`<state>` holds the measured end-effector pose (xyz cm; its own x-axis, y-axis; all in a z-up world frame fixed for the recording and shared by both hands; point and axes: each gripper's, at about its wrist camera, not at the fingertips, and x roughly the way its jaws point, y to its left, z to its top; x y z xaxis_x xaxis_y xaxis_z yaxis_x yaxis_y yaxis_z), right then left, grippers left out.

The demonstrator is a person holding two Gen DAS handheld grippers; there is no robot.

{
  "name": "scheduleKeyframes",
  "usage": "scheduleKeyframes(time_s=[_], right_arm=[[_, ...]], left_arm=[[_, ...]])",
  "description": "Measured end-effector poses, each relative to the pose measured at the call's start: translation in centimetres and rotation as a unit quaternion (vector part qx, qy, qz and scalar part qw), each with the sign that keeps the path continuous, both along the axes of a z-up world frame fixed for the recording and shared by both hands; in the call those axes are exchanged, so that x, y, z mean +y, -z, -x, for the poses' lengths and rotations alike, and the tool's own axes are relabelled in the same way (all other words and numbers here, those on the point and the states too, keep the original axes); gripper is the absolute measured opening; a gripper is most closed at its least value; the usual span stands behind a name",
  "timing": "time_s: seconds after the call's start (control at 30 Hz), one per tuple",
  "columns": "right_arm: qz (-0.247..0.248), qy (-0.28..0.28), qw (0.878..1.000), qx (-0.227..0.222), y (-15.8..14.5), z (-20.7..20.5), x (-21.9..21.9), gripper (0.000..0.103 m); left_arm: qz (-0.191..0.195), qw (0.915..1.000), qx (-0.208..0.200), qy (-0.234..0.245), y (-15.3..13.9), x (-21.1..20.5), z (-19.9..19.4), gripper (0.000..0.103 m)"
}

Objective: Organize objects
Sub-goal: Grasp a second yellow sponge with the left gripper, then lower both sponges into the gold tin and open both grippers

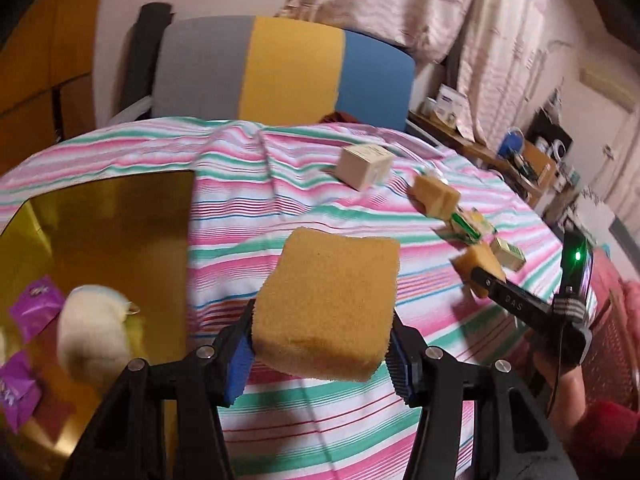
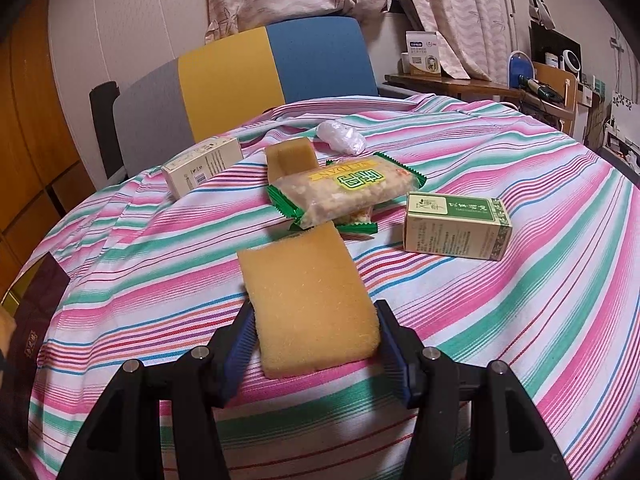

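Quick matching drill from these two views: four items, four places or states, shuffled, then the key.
1. sponge
2. purple packets
3. snack bar
4. green-label box

A. inside the gold tray
B. lying partly on a sponge piece
C. held in the left tool
D. on the cloth, right of the snack bar

Pairs: 1-C, 2-A, 3-B, 4-D

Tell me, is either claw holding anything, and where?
Yes. The left claw pinches a yellow sponge by its near end sides; the right claw grips another sponge likewise.
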<state>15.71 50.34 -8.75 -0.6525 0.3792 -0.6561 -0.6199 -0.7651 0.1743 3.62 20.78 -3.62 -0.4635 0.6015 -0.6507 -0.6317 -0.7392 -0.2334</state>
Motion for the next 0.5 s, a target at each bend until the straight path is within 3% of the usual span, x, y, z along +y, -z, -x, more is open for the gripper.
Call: scheduleKeyframes(time_s=[0.17,0.5], right_arm=[[-0.007,0.002,1.0,-0.01,-0.4,0.2,-0.6,0.057],[0.039,-0.049,0.997,0.042,-2.6,1.2,-4.9,0.057]], left_arm=[[-0.014,0.9994,0.001,-0.031,-1.0,-3.0,1.0,0.058],[-0.013,0.9923,-0.002,-0.123,-1.4,-9.0,5.4,0.058]])
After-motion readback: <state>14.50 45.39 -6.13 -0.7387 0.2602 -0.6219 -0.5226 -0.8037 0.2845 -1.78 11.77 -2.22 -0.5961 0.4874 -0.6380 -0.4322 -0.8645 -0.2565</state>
